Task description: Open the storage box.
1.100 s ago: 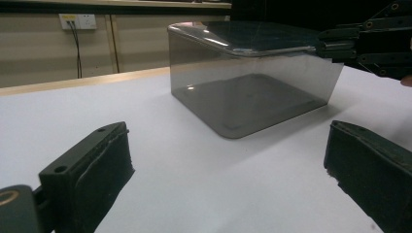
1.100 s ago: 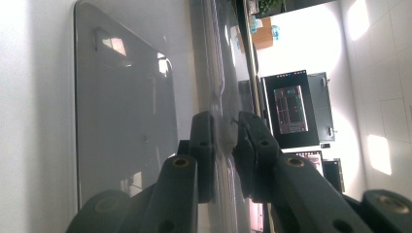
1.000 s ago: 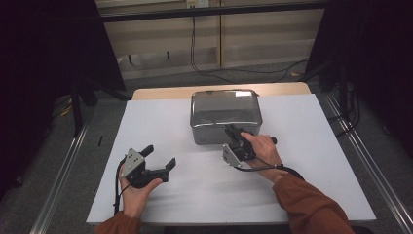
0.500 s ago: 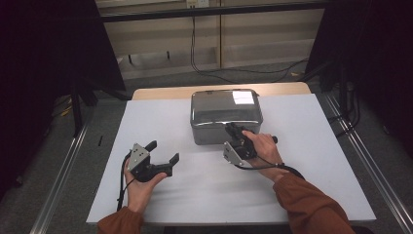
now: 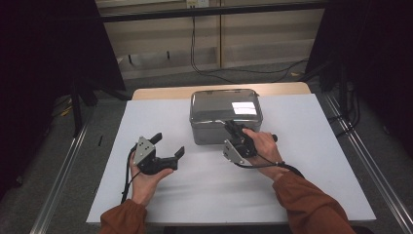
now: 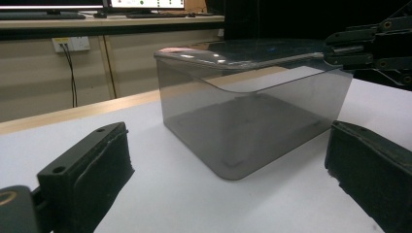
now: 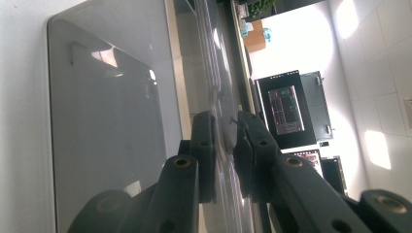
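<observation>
A smoky translucent box (image 5: 214, 130) stands at the middle back of the white table (image 5: 316, 161). Its shiny lid (image 5: 214, 105) is pinched at the near right edge by my right gripper (image 5: 233, 127), which is shut on it. In the right gripper view both pads (image 7: 206, 145) clamp the thin lid edge (image 7: 218, 87). In the left gripper view the lid (image 6: 243, 53) sits a little above the box rim (image 6: 228, 90) on the side where the right gripper (image 6: 369, 48) holds it. My left gripper (image 5: 168, 145) hovers open to the left of the box, its jaws wide apart and aimed at the box (image 6: 252, 121).
The white sheet covers most of a wooden tabletop (image 5: 160, 92). Metal rails (image 5: 63, 175) run along both sides of the table. Cables (image 5: 204, 63) and a low wall lie behind it. There is bare sheet in front of the box.
My left gripper has moved a little forward and right, toward the box. A bright reflection has appeared on the lid. The right gripper has held its place on the lid edge.
</observation>
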`<state>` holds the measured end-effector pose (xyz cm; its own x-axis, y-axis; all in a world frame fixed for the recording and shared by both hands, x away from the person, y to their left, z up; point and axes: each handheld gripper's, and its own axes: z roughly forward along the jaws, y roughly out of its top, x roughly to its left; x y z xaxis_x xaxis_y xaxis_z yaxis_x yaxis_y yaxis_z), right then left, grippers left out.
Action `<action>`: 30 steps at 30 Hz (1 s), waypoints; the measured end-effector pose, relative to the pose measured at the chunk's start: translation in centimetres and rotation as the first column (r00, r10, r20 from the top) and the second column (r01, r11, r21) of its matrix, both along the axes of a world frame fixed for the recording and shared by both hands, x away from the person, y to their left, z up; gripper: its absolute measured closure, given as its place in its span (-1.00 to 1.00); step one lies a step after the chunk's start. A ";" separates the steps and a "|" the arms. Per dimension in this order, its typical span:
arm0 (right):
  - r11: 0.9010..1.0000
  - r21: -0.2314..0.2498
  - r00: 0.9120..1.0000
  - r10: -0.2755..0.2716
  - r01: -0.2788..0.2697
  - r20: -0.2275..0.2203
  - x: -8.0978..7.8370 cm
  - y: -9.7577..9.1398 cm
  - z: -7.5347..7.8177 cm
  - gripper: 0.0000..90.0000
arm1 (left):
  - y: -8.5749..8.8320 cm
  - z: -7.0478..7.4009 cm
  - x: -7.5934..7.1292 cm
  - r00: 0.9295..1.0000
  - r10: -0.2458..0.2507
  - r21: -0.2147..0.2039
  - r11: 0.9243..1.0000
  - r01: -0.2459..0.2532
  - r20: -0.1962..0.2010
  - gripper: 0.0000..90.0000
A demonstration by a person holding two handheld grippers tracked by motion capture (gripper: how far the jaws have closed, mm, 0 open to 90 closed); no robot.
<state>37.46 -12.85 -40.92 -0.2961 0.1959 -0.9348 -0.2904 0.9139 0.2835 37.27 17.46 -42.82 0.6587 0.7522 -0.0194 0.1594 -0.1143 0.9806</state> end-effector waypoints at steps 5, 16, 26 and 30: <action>1.000 0.017 1.000 -0.002 0.001 0.004 0.1 0.0 0.3 0.74 | -0.6 0.0 0.7 1.000 -0.013 -0.008 1.000 0.013 -0.015 -0.94; 1.000 0.031 1.000 0.003 -0.004 0.016 0.2 -0.1 0.9 0.75 | -2.0 0.2 2.0 0.999 -0.039 0.010 0.999 0.039 0.007 -0.93; 0.999 0.042 1.000 0.002 -0.003 0.020 0.4 -0.1 1.3 0.75 | -2.8 0.6 3.6 0.999 -0.032 0.000 0.999 0.032 0.026 -0.93; 0.999 0.043 1.000 0.001 -0.002 0.024 0.5 -0.1 1.7 0.76 | -3.2 1.0 4.4 0.999 -0.029 -0.008 1.000 0.030 0.043 -0.92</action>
